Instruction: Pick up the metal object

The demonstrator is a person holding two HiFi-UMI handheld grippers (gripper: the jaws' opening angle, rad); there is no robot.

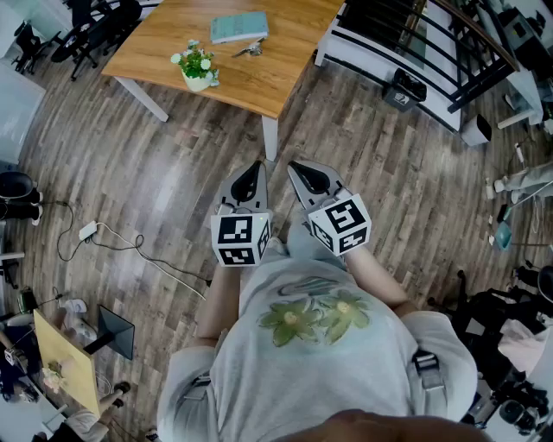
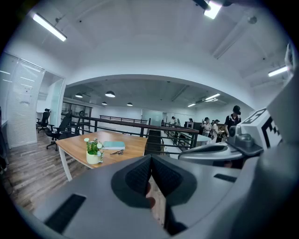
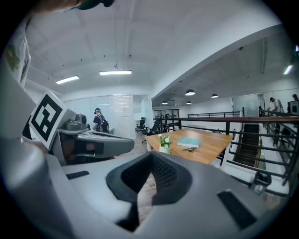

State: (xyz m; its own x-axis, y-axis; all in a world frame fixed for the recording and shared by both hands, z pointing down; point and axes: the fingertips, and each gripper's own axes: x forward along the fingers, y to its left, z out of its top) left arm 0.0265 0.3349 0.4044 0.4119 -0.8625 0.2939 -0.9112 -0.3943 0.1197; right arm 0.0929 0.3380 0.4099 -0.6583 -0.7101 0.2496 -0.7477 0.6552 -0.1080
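Observation:
The metal object (image 1: 249, 50), a small bunch like keys, lies on the wooden table (image 1: 259, 82) beside a teal book (image 1: 238, 26). It also shows as a small dark shape (image 2: 117, 151) in the left gripper view and, as the metal object (image 3: 190, 149), in the right gripper view. My left gripper (image 1: 253, 167) and right gripper (image 1: 298, 166) are side by side in front of my chest, over the floor and well short of the table. The jaws of the left gripper (image 2: 151, 161) are shut with nothing between them. The right gripper (image 3: 151, 161) is likewise shut and holds nothing.
A small plant in a white pot (image 1: 197, 69) stands on the table near the keys. A black railing and stairway (image 1: 415, 52) run to the right of the table. Office chairs (image 1: 95, 26) stand at the far left, and cables (image 1: 112, 242) lie on the floor. People (image 2: 219, 126) stand far off.

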